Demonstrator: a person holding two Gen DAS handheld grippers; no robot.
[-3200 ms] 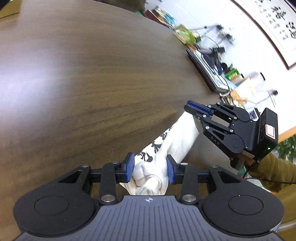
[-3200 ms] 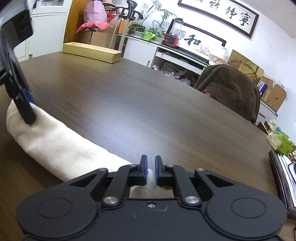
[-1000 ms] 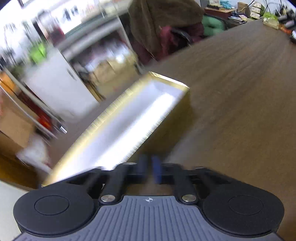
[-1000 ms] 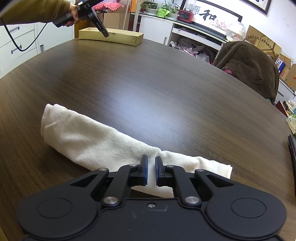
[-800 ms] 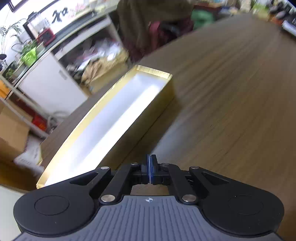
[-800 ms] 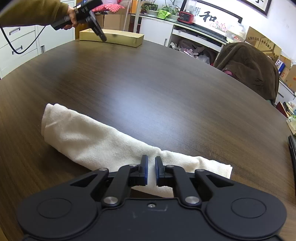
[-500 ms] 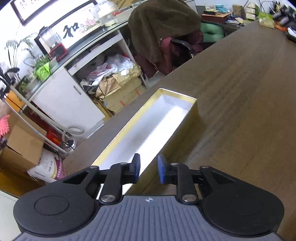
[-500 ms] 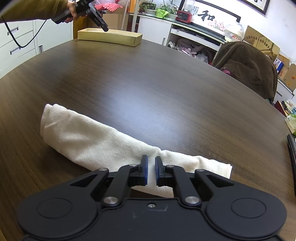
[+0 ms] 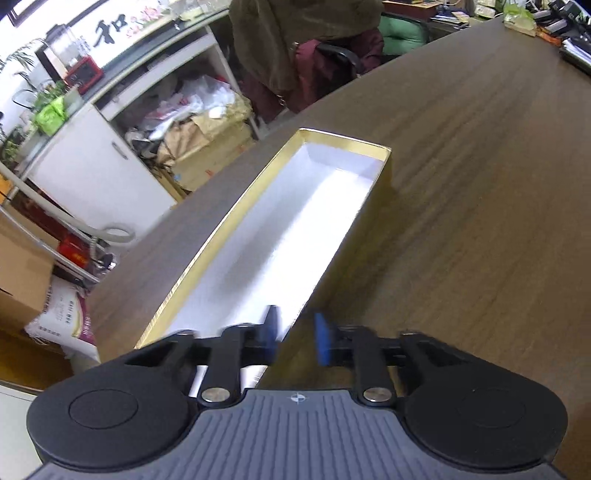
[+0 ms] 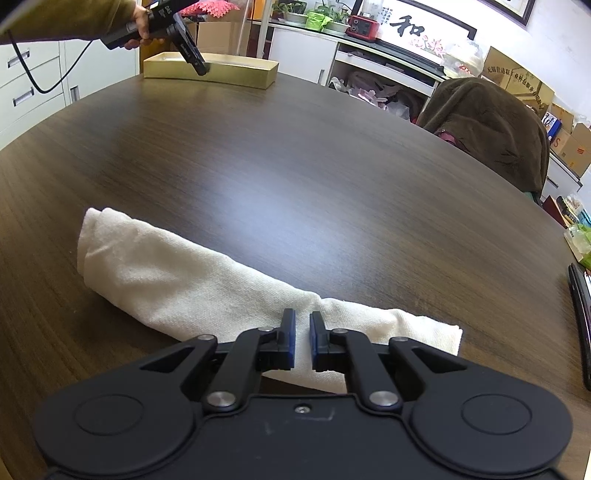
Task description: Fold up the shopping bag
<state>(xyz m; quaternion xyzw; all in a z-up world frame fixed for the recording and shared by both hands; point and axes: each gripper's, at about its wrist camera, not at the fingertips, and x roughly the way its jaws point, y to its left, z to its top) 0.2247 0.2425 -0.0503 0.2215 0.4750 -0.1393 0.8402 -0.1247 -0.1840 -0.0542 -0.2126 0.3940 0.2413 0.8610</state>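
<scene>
The cream cloth shopping bag (image 10: 184,280) lies rolled into a long bundle on the dark wooden table (image 10: 295,177). My right gripper (image 10: 302,332) rests over the bag's right part with its jaws shut to a narrow slit. Cloth shows through the slit, and I cannot make out a pinch. Far across the table, a long gold box (image 9: 288,229) with a white inside stands open. My left gripper (image 9: 295,334) straddles its near long wall. The jaws are closing, and the pads stand apart from the wall. The right wrist view shows the left gripper (image 10: 201,68) at the box (image 10: 221,74), held in a hand (image 10: 138,22).
A chair draped with a brown coat (image 10: 487,118) stands at the table's far right side. A dark flat device (image 10: 581,314) lies at the right edge. Shelves, cabinets and cardboard boxes line the room behind the gold box.
The left gripper let go of the bag's end and went to the gold box. In the last second its jaws went from shut to apart, astride the box's wall. The right gripper kept still.
</scene>
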